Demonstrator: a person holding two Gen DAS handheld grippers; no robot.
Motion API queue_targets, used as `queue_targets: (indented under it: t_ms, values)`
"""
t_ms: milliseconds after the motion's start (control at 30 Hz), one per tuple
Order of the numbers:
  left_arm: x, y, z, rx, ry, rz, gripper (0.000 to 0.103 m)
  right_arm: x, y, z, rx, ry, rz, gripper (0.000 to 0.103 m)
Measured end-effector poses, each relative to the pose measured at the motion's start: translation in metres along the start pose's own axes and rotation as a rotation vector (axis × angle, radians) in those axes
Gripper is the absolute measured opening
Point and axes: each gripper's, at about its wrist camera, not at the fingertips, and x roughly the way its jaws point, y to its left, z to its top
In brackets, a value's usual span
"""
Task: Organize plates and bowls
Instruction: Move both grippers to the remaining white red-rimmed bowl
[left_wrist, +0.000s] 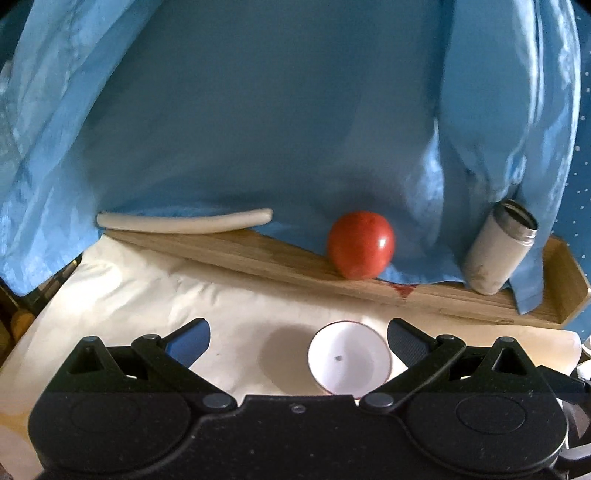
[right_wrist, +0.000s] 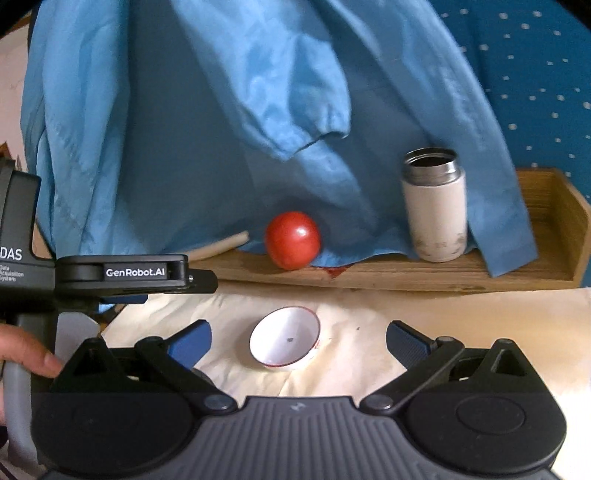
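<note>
A small white bowl with a thin red rim sits on the cream table cover, just in front of my left gripper, between its wide-apart fingers and nearer the right one. My left gripper is open and holds nothing. The same bowl lies ahead of my right gripper, left of centre, tilted a little. My right gripper is open too, with nothing between its fingers. A white plate rests edge-on on the wooden tray at the back left; only its end shows in the right wrist view.
A wooden tray runs along the back with a red tomato, a white steel flask and a hanging blue garment draped over it. In the right wrist view the left gripper's body and a hand fill the left side.
</note>
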Motion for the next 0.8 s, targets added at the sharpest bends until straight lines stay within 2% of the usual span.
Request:
queue_targets:
  t_ms: [233, 467, 633, 800]
  values:
    - [0.016, 0.023, -0.004, -0.043, 0.011, -0.024, 0.102, 0.014, 0.015, -0.002, -0.031, 0.037, -0.074, 0.103]
    - [0.033, 0.044, -0.006, -0.038, 0.035, -0.087, 0.102, 0.023, 0.019, -0.006, 0.037, 0.08, -0.197, 0.103]
    - [0.049, 0.052, -0.007, 0.023, 0.075, -0.176, 0.102, 0.031, 0.018, -0.01, 0.108, 0.108, -0.243, 0.103]
    - [0.069, 0.051, -0.011, 0.073, 0.119, -0.269, 0.102, 0.039, 0.007, -0.009, 0.242, 0.129, -0.285, 0.103]
